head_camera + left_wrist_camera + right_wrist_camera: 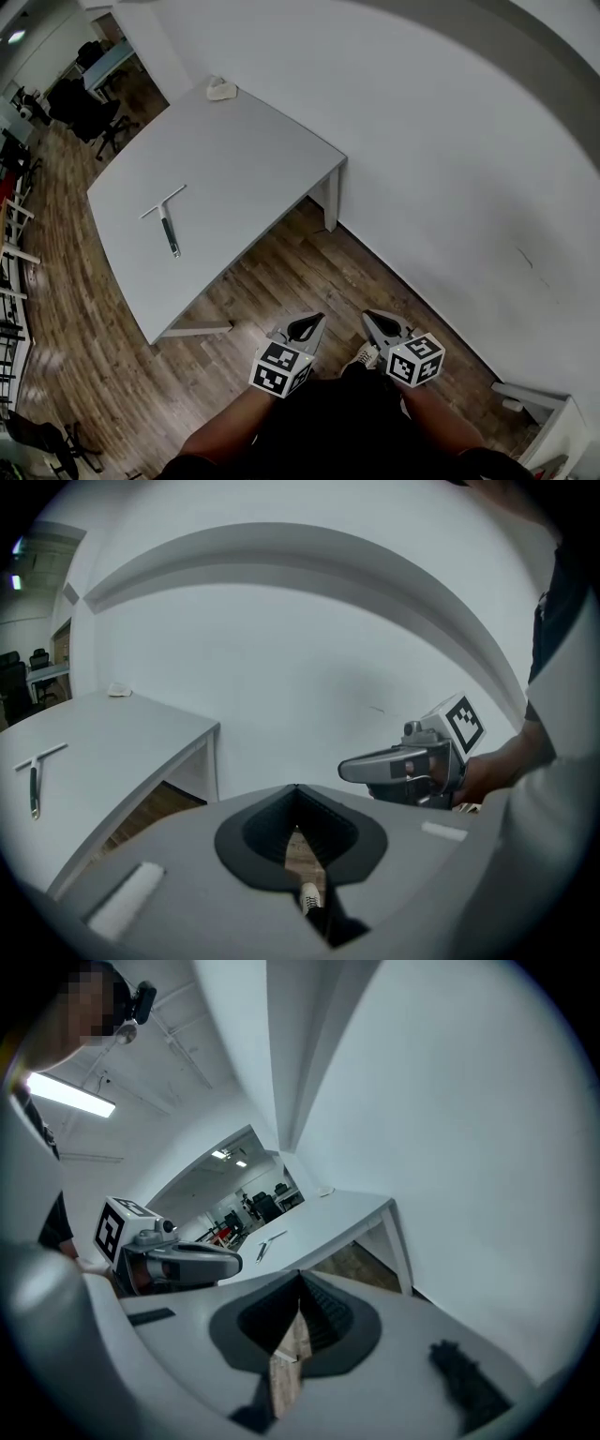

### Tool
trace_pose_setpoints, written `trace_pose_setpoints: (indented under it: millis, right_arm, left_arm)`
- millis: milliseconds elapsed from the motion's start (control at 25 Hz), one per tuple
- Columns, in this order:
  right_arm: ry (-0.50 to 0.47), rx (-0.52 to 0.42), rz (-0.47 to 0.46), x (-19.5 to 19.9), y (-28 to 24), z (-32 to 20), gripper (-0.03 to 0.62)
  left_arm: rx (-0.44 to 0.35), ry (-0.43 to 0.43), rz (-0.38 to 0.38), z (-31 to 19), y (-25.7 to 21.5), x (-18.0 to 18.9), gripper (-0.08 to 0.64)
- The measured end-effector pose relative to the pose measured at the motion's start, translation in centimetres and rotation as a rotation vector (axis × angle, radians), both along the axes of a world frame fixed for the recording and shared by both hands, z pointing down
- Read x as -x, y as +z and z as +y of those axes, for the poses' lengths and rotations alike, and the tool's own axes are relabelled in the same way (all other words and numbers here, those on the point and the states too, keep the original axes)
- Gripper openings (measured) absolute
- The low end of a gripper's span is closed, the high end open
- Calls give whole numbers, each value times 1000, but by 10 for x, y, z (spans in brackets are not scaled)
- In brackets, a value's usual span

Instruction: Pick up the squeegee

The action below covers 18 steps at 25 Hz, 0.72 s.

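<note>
Left tool (319, 320), right tool (367, 316) closed, empty; squeegee (167, 217) on table (246, 150), well apart.

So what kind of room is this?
Probably an office: black wheeled swivel chairs beside a far desk, a plain grey rectangular table, and a brown wood-plank floor.

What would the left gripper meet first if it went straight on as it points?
The left gripper would probably meet the wooden floor by the wall, beside the table; depth unclear.
</note>
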State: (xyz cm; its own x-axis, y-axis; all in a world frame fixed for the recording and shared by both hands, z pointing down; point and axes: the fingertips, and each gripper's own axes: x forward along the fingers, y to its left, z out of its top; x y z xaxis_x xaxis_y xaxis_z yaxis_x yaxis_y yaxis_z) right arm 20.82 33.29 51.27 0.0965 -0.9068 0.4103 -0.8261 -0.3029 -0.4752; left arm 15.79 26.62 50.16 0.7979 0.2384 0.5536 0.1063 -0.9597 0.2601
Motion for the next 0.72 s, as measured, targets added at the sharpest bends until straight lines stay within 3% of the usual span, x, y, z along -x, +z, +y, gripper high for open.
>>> trace_pose_setpoints:
  millis: [720]
  right_arm:
    - [-150, 32, 88, 142, -9, -126, 5]
  left_arm:
    - [26, -157, 53, -126, 8, 160, 6]
